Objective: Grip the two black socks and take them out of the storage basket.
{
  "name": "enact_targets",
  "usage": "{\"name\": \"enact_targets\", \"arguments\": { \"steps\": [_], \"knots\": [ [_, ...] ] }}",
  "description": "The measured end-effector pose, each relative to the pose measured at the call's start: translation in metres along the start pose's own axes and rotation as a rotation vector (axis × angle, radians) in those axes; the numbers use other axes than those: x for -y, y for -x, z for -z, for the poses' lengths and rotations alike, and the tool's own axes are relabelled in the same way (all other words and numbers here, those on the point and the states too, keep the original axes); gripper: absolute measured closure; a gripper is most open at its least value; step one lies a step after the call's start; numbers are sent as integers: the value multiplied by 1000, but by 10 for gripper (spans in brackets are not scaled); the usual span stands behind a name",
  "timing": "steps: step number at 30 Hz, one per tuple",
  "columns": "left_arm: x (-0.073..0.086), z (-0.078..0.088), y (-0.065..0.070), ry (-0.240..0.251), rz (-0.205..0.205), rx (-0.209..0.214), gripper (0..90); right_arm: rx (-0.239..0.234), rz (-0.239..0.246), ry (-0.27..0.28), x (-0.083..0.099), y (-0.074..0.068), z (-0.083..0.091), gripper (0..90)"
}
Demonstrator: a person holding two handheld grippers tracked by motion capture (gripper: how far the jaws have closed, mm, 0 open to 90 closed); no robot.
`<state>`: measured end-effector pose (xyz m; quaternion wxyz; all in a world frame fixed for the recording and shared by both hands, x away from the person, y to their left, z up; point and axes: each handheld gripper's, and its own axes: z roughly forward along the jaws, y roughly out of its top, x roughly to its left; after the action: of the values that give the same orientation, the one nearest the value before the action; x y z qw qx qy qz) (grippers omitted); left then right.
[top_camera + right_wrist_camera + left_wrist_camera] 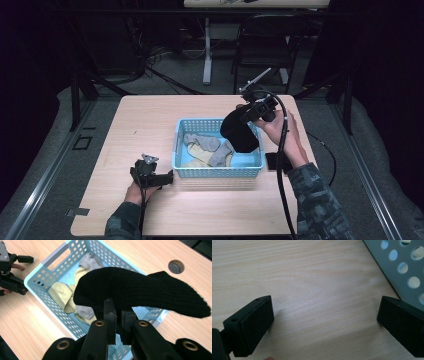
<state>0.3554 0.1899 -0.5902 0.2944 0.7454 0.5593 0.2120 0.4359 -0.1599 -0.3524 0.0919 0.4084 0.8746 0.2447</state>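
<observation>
While our right claw point(116, 315) pinches the black sock point(140, 291) above the blue basket point(177, 150), grey and yellow socks remain inside; our left claw point(159, 178), spread, rests on the tabletop point(150, 115) at near left.

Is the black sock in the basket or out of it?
Out: the right gripper is shut on the black sock and holds it above the blue basket.

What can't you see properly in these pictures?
- Basket floor and part of the grey sock: covered by the black sock hanging from the right claw, in the high view.
- Basket's far end: cut off by the edge in the left gripper view.
- How many yellow socks: they lie bunched under the others.
</observation>
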Motion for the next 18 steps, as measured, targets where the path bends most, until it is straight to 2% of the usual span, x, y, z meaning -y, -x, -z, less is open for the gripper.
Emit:
{"name": "enact_targets", "arguments": {
  "steps": [7,13,18],
  "knots": [
    [0,0,0,0,0,0,8,22,-19,28,5,9,19,862],
    [0,0,0,0,0,0,7,47,-57,50,16,25,35,862],
    [0,0,0,0,-1,0,7,93,-69,40,27,37,47,862]
  ]
}}
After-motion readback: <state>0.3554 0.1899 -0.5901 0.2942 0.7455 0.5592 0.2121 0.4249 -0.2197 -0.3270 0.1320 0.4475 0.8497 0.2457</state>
